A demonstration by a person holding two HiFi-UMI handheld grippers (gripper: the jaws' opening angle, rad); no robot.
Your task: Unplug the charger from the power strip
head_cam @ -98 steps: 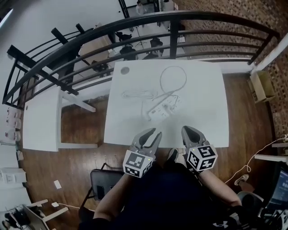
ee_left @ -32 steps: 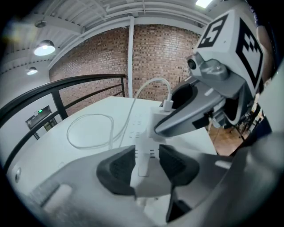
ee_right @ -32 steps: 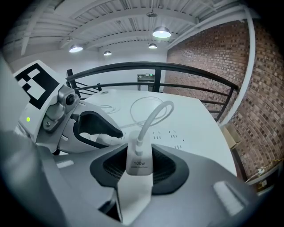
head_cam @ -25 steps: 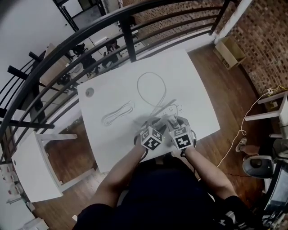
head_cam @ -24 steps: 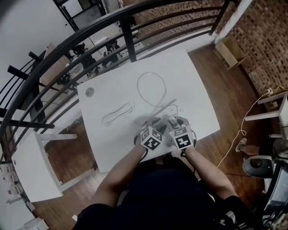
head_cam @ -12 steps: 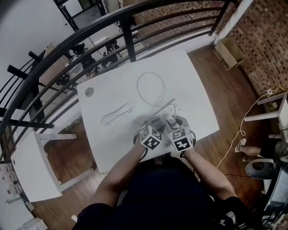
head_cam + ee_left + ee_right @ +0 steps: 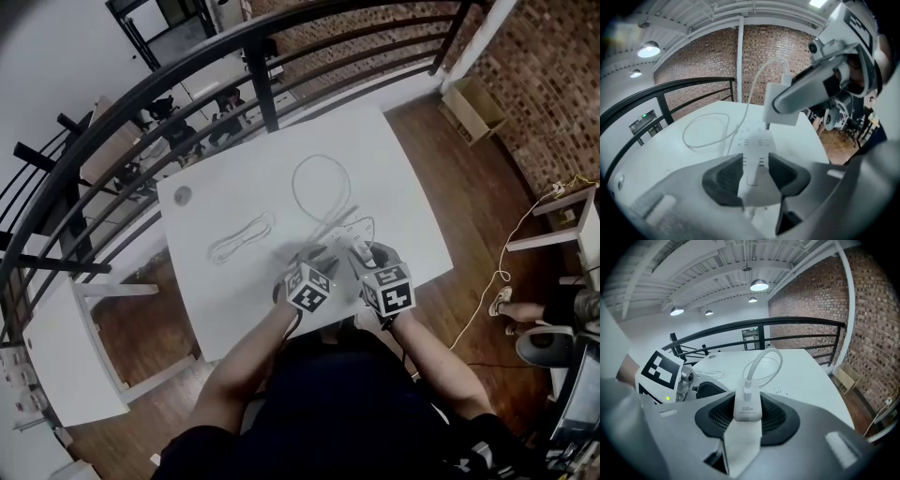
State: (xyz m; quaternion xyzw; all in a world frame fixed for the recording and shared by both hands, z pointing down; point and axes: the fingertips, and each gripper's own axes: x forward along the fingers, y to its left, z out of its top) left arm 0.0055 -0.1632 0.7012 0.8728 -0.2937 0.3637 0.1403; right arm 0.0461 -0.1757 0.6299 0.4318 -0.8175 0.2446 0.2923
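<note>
A white power strip lies on the white table. My left gripper is shut on the strip's near end, pads on both its sides. My right gripper is shut on a white charger block. In the left gripper view the charger hangs just above the strip with a prong showing below it, clear of the sockets. Its white cable arcs up from the block and down to a loop on the table. In the head view both grippers stand side by side over the strip.
A coiled white cable lies left of the strip, and a small dark disc sits at the table's far left corner. A black railing runs behind the table. A low white side table stands at the left.
My right gripper has risen a little and rolled slightly, carrying the charger up off the strip. My left gripper keeps still on the strip.
</note>
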